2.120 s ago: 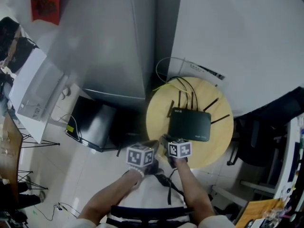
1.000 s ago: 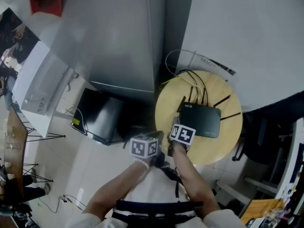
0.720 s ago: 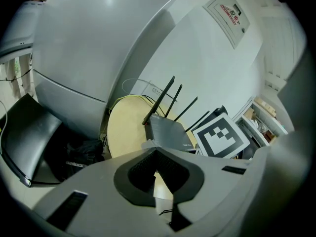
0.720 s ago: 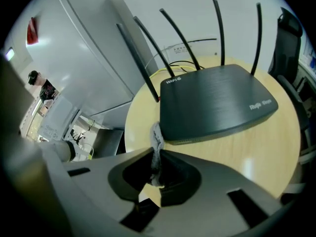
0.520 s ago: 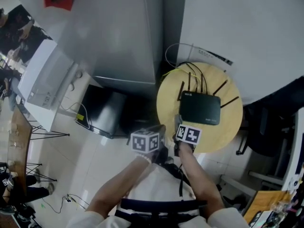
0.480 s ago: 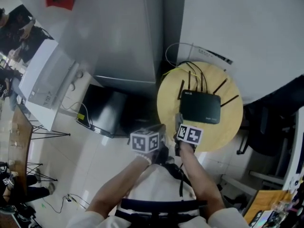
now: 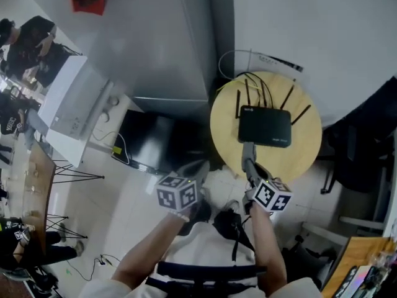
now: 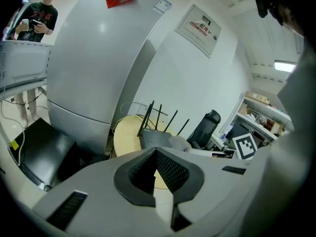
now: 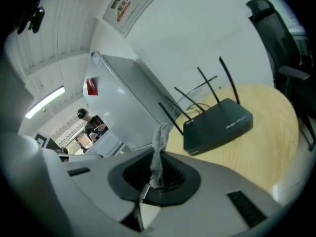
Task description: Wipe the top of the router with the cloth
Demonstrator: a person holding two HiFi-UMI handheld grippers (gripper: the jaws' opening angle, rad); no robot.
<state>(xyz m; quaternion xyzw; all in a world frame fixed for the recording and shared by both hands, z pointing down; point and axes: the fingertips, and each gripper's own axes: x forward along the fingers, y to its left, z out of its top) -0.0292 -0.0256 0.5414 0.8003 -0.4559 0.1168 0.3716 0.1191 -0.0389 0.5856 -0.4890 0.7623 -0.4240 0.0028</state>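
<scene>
Right gripper has its jaws clamped on a thin grey fuzzy cloth strip that stands upright, a bit crumpled, out of the dark pads. It is held over the near edge of the round pale wood table, just short of the router, not touching it. The router is a flat matte black box with four thin rod antennas, sitting mid-table; left gripper has its ribbed black pads pressed together at the tips, nothing between them, off the table's edge.
</scene>
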